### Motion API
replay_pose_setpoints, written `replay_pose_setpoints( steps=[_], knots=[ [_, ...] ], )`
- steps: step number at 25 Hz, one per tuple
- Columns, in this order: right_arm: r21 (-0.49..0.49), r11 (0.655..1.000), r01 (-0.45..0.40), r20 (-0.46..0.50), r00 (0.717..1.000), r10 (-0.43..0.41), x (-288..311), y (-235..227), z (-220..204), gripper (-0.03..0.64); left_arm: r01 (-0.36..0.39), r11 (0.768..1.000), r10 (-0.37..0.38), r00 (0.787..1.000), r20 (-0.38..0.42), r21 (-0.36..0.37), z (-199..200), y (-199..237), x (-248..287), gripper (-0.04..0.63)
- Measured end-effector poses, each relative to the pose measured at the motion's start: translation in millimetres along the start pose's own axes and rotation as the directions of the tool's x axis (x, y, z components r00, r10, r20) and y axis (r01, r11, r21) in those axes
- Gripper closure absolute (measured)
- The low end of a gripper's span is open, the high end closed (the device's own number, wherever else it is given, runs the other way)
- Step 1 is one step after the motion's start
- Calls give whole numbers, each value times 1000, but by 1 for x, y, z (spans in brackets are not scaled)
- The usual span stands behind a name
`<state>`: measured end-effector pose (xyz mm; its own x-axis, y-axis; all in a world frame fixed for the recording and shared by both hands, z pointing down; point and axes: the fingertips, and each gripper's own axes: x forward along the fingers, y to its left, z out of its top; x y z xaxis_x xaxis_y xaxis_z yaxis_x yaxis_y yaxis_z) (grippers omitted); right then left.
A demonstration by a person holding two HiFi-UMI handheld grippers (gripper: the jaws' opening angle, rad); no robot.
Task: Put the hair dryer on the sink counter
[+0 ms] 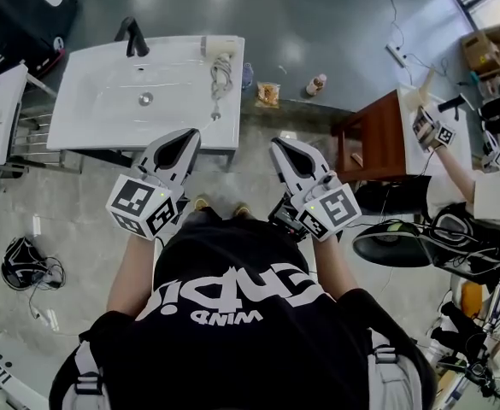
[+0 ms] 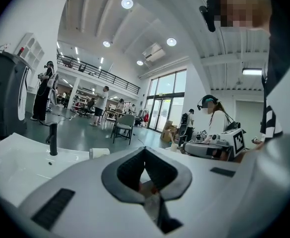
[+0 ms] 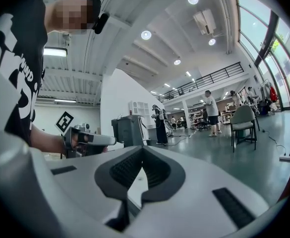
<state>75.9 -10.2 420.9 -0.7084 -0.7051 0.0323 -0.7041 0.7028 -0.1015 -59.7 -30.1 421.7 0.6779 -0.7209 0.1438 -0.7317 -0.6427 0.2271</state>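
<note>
A cream hair dryer (image 1: pixel 220 46) lies on the white sink counter (image 1: pixel 96 114) near its right edge, its coiled cord (image 1: pixel 221 75) beside it. A black faucet (image 1: pixel 133 38) stands at the counter's back. Both grippers hover in front of the counter, above the floor. My left gripper (image 1: pixel 190 135) is shut and holds nothing. My right gripper (image 1: pixel 280 143) is likewise shut and holds nothing. In the left gripper view the shut gripper (image 2: pixel 145 148) points over the counter (image 2: pixel 16 162), past the faucet (image 2: pixel 52 140) and the hair dryer (image 2: pixel 99 152). The right gripper (image 3: pixel 144 150) faces the open hall.
A brown wooden table (image 1: pixel 373 135) stands at the right, where another person's hand holds a gripper (image 1: pixel 433 131). A bottle (image 1: pixel 318 84) and a snack bag (image 1: pixel 267 94) lie on the floor behind the sink. Cables (image 1: pixel 23 267) lie at the lower left.
</note>
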Motion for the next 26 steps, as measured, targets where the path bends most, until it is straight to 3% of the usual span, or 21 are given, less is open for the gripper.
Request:
replay_pose_setpoints(
  steps=[26],
  knots=[
    [2,1000,-14,-37,999,14,7,-7,-5,603,-56,997,54,998,-25,-44,-14,10,-1,577]
  ],
)
